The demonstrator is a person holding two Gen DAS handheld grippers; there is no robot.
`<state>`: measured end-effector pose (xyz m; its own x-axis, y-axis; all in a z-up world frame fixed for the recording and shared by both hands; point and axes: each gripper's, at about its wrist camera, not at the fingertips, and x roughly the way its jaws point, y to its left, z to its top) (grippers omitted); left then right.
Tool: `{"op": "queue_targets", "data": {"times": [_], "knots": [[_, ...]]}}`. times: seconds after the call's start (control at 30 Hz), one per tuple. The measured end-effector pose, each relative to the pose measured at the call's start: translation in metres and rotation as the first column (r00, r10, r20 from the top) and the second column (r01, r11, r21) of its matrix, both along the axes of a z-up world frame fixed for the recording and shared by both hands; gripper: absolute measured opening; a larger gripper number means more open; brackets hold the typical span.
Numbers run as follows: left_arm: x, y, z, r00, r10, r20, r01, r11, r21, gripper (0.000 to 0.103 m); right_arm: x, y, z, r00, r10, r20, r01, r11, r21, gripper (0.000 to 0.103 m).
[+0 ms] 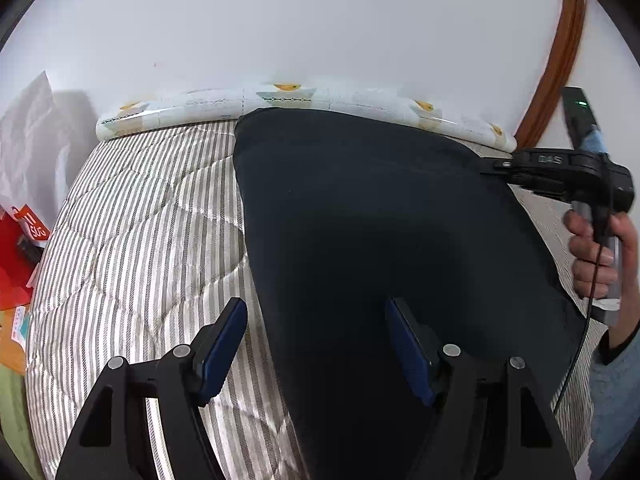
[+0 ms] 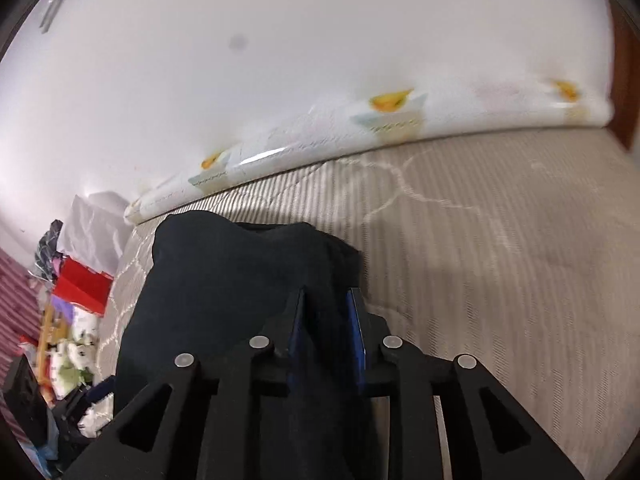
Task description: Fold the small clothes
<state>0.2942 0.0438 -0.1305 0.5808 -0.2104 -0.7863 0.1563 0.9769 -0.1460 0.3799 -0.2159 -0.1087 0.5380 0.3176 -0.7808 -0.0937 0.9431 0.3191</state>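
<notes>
Pinching the right-hand edge of a dark navy garment (image 1: 360,220), the right gripper (image 2: 326,320) is seen with its jaws drawn narrow on a bunched ridge of the cloth, which runs between the blue pads (image 2: 356,328) and back under the tool; in the left wrist view the same gripper (image 1: 490,166) is shown at the garment's far right corner, held by the person's right hand (image 1: 596,256). The left gripper (image 1: 316,344) is held with its jaws wide and nothing between them, one pad over the striped quilted mattress (image 1: 140,220) and the other over the garment's near part; whether it touches the cloth cannot be told. The garment is laid out on the bed, its far edge close to the rolled, fruit-printed mat (image 1: 288,98) against the white wall (image 1: 280,20); its exact type cannot be made out. A fold appears to be at its beginning, with one edge gripped and no layer yet seen turned over in the left view. For the next move, the left edge would probably need to be taken or pinned by the left gripper, so that the cloth is kept taut and the held edge can be carried across without dragging the whole piece over the mattress
</notes>
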Motion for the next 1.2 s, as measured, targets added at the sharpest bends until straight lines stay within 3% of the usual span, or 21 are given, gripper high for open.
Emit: {"op": "queue_targets", "data": {"times": [0.17, 0.33, 0.43, 0.47, 0.53, 0.63, 0.77, 1.03, 1.1, 1.2], "knots": [[-0.022, 0.005, 0.004, 1.000, -0.015, 0.003, 0.015, 1.000, -0.028, 0.070, -0.074, -0.017, 0.011, 0.998, 0.052, 0.033, -0.051, 0.998, -0.036, 0.038], [-0.051, 0.004, 0.002, 0.999, -0.045, 0.017, 0.046, 0.998, -0.051, 0.071, -0.131, -0.031, -0.008, 0.997, 0.063, 0.033, -0.064, 0.997, 0.030, 0.039], [-0.064, 0.002, -0.002, 0.999, -0.047, -0.001, 0.047, 0.997, -0.063, 0.071, -0.131, -0.034, -0.024, 0.999, 0.039, 0.025, -0.041, 0.991, 0.129, 0.039], [-0.067, 0.002, -0.003, 0.999, -0.045, -0.005, 0.044, 0.997, -0.066, 0.071, -0.125, -0.034, -0.031, 0.999, 0.044, 0.009, -0.045, 0.985, 0.168, 0.033], [-0.072, 0.004, -0.004, 0.999, -0.035, -0.005, 0.034, 0.997, -0.068, 0.071, -0.118, -0.030, -0.034, 0.998, 0.067, -0.006, -0.066, 0.984, 0.163, 0.008], [-0.080, 0.010, -0.006, 1.000, -0.019, -0.021, 0.016, 0.995, -0.098, 0.072, -0.129, -0.053, -0.023, 0.999, -0.006, 0.051, -0.008, 0.964, 0.267, 0.004], [-0.092, 0.015, -0.007, 1.000, -0.024, -0.015, 0.022, 0.994, -0.107, 0.073, -0.140, -0.059, -0.029, 0.998, -0.055, -0.008, 0.056, 0.976, 0.208, 0.004], [-0.114, 0.012, -0.002, 1.000, -0.020, 0.016, 0.021, 0.998, -0.065, 0.072, -0.195, -0.056, -0.007, 0.993, -0.070, 0.100, 0.055, 0.987, 0.149, 0.012], [-0.114, 0.010, -0.002, 1.000, -0.003, 0.026, 0.005, 0.998, -0.064, 0.072, -0.198, -0.050, -0.010, 0.993, -0.061, 0.104, 0.051, 0.994, 0.099, 0.019], [-0.112, 0.008, -0.006, 0.999, 0.028, 0.020, -0.026, 0.997, -0.072, 0.072, -0.196, -0.041, -0.028, 0.998, -0.053, 0.046, 0.053, 0.999, 0.003, 0.018]]}}
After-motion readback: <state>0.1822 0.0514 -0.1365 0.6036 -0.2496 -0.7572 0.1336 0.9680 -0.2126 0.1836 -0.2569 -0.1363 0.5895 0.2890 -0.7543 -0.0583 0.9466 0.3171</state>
